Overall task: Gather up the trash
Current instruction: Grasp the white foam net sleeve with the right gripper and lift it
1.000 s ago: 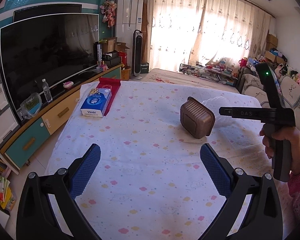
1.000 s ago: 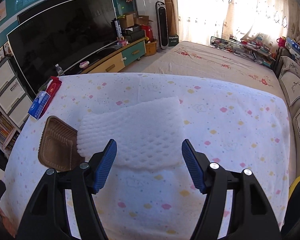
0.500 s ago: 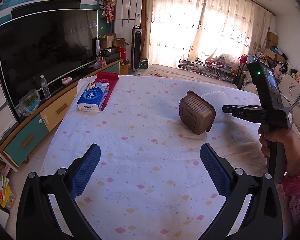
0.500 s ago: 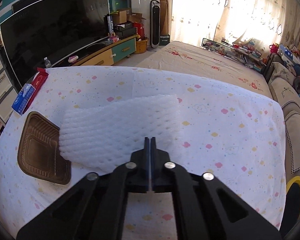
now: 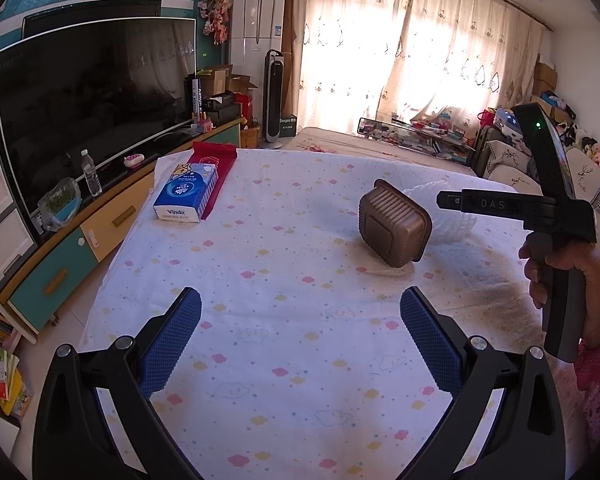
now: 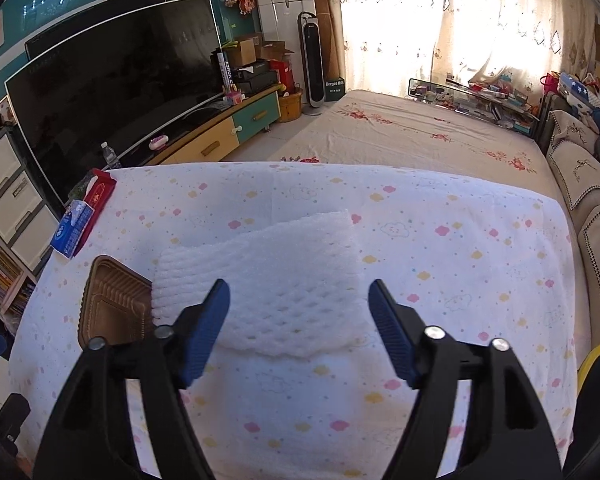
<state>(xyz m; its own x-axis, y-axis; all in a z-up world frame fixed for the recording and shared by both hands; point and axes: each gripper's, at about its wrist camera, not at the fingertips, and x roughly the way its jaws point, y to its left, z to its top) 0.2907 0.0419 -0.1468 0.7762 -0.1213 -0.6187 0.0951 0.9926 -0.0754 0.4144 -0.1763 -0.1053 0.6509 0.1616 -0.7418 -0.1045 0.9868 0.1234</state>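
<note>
On the cloud-print cloth-covered table [image 5: 300, 288], going left to right: one blue-and-white soft tissue pack [image 5: 186, 197] lying on one flat red paper packet [image 5: 216, 168], then one ribbed brown plastic tray [image 5: 394, 224] tipped on its side with nothing seen inside it, touching one white foam mesh sleeve [image 6: 272, 280]. The right gripper [image 6: 298, 320] hangs over the sleeve's near edge; its blue-padded jaws have just been opening and stand spread, the sleeve below them, unpinched. The left gripper [image 5: 300, 334] hovers above bare cloth, jaws spread wide and empty. Nothing lies between either gripper and the trash.
</note>
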